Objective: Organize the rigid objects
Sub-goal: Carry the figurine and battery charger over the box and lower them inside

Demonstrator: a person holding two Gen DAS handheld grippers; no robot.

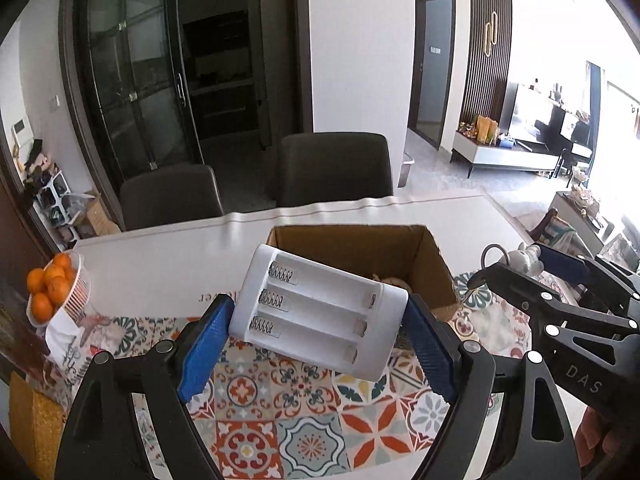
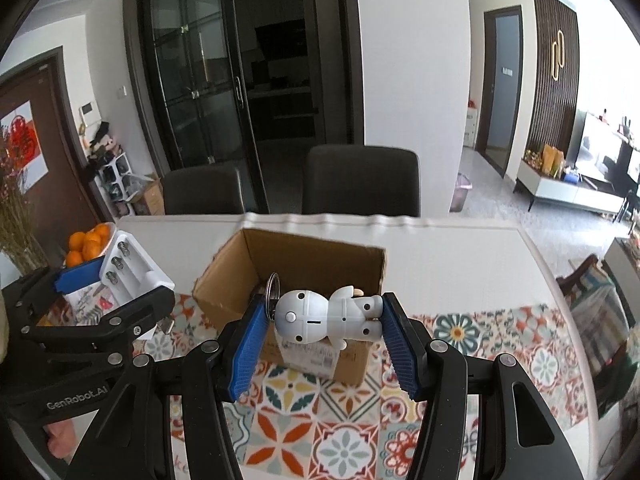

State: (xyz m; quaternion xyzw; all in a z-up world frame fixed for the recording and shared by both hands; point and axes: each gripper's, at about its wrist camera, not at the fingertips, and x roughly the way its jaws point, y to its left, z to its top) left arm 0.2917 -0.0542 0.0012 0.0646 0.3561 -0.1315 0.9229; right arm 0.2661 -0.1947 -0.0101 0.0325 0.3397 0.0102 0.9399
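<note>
- White plastic fills our left hand-held gripper (image 1: 320,322): a battery charger (image 1: 316,312) with three empty slots and coil springs, clamped by its short ends between the blue pads, tilted and lifted clear of the bench (image 1: 160,256).
- Our right hand-held gripper (image 2: 323,320) is closed on a small white robot figurine (image 2: 324,318), which lies sideways with its round head against the left pad and its feet against the right pad.
- A metal key ring (image 2: 273,286) sticks up from the figurine's head, just beside the left pad.
- We see an open cardboard box (image 1: 360,248) on the bench straight ahead of both grippers; the charger hangs in front of its near left corner, and the figurine hangs in front of its near wall.
- Something pale lies inside the box, but we cannot tell what it is.
- A patterned tile-print cloth (image 1: 280,400) covers the near part of the bench, under the box's front edge.
- At the far left of the bench, a white basket (image 1: 76,288) holds oranges (image 1: 48,284).
- Two dark chairs (image 1: 334,168) stand behind the bench.
- From the left wrist view, the right gripper shows at the right edge with the figurine at its tip.
</note>
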